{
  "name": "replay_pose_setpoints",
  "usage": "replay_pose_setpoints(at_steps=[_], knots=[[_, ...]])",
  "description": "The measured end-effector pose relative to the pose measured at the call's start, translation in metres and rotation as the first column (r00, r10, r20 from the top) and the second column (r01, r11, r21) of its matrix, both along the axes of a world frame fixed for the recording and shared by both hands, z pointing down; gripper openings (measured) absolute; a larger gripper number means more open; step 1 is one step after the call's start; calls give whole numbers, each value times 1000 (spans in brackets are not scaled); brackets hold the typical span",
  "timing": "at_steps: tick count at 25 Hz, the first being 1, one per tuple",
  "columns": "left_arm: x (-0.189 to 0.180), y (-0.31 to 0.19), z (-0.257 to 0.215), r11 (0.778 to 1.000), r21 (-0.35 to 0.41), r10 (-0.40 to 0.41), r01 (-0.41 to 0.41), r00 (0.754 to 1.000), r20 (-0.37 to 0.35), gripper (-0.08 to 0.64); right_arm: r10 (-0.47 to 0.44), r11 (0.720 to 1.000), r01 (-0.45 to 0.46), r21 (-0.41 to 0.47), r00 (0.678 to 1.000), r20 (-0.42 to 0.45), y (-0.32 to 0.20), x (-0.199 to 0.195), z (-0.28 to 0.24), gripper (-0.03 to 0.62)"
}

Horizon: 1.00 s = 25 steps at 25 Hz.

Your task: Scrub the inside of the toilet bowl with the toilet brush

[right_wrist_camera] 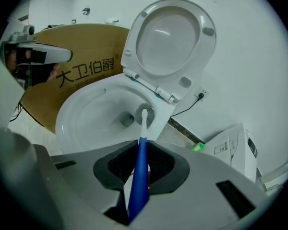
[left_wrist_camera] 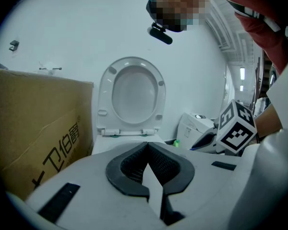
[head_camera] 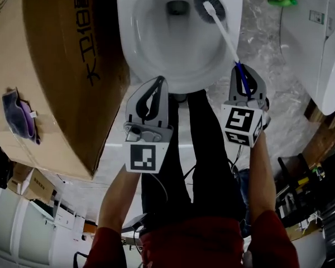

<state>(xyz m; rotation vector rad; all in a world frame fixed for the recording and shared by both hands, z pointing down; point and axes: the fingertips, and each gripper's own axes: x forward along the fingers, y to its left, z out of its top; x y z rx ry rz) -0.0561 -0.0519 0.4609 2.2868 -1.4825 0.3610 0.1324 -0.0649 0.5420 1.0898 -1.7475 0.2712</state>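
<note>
Right hand-held gripper (right_wrist_camera: 140, 150) clamps toilet brush (head_camera: 226, 34), head inside toilet bowl (head_camera: 149, 46).

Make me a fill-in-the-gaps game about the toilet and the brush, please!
The right gripper is shut on the toilet brush at its ___ handle end. The brush's bristles are inside the white ___ of the toilet. The left gripper is shut and holds ___. Beside the toilet stands a brown cardboard ___.
Missing words: blue; bowl; nothing; box
</note>
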Motion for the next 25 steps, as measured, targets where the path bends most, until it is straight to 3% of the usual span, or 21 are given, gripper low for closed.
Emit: replay_pose_setpoints(at_steps=[16, 25], knots=[[-22, 10, 6, 1000, -27, -3, 4, 1000, 13, 12, -14, 1000, 18, -18, 982, 187, -27, -111, 19, 60], [-24, 20, 18, 997, -69, 33, -30, 999, 39, 12, -39, 996, 58, -74, 969, 242, 1, -134, 23, 60]])
